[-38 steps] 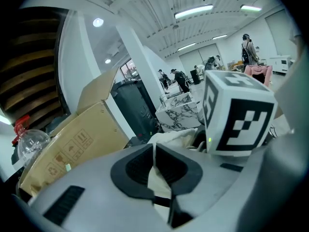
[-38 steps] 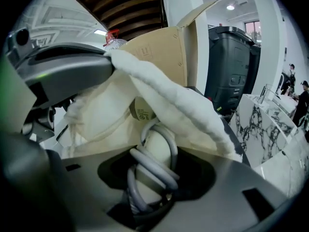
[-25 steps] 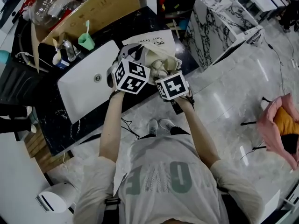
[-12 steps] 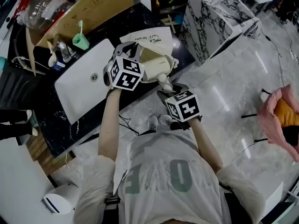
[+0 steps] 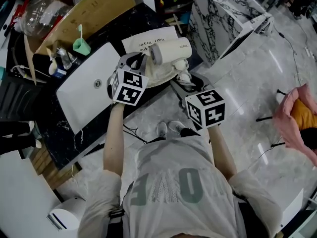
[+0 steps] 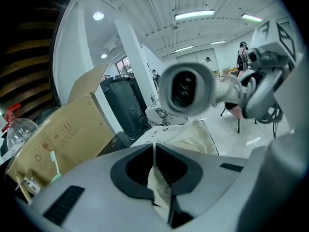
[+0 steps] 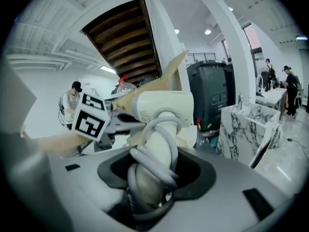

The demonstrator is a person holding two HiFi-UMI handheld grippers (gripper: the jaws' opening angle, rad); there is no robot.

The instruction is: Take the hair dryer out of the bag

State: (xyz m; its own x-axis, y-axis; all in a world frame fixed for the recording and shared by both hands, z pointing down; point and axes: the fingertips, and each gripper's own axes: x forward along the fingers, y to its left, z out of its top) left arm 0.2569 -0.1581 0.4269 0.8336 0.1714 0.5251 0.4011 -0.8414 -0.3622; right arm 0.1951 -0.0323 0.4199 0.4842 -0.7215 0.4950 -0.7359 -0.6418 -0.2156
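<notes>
- Right tongs [image 5: 185,81] are clamped on the hair dryer [image 5: 171,50] by its handle. In the right gripper view the right tongs [image 7: 148,190] have their jaws set fairly wide, one on each side of that handle, with the grey cord [image 7: 153,164] coiled round it.
- Left tongs [image 5: 140,61] are pinched nearly closed on a fold of the cream cloth bag [image 5: 159,74]. The left gripper view shows the left tongs [image 6: 160,187] with the bag [image 6: 189,137] fabric drawn up thin between the jaws.
- Hair dryer barrel – its long axis runs roughly left to right across the head view, tilted a little up at the right. Its round open end faces the left tongs, so the left gripper view looks almost straight into the hair dryer [image 6: 186,88].
- Handle – it drops from the barrel toward the person and into the right tongs. From the right gripper view the hair dryer [image 7: 162,107] barrel lies crosswise above the handle.
- The dryer hangs above the bag's mouth, and its barrel is clear of the cloth in the left gripper view.
- The bag rests on the dark marbled tabletop [image 5: 63,133], just right of a white basin [image 5: 83,91].
- A cardboard box [image 5: 85,13] and a green cup [image 5: 79,45] stand beyond the basin.
</notes>
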